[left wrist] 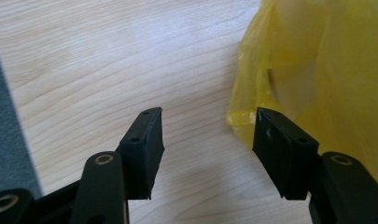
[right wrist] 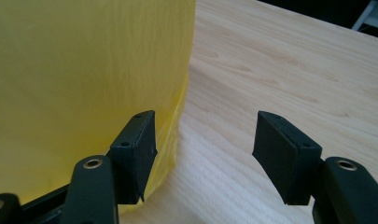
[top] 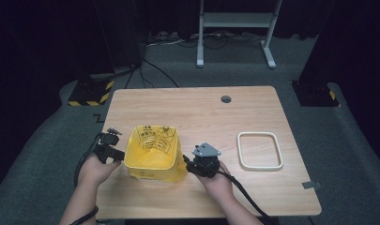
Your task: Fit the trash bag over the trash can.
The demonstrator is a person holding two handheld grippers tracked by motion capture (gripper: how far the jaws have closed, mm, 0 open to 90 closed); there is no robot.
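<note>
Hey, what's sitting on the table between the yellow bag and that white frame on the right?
The right gripper sits just beside the yellow bag; past it, only bare table reaches to the white frame. The high view shows this.

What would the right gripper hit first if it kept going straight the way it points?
Probably the yellow bag: its side already sits by one pad of the right gripper. Between the open jaws lies bare table, so it may only graze the bag; depth is unclear.

The yellow bag (top: 155,152) bears dark print (too small to read).
</note>
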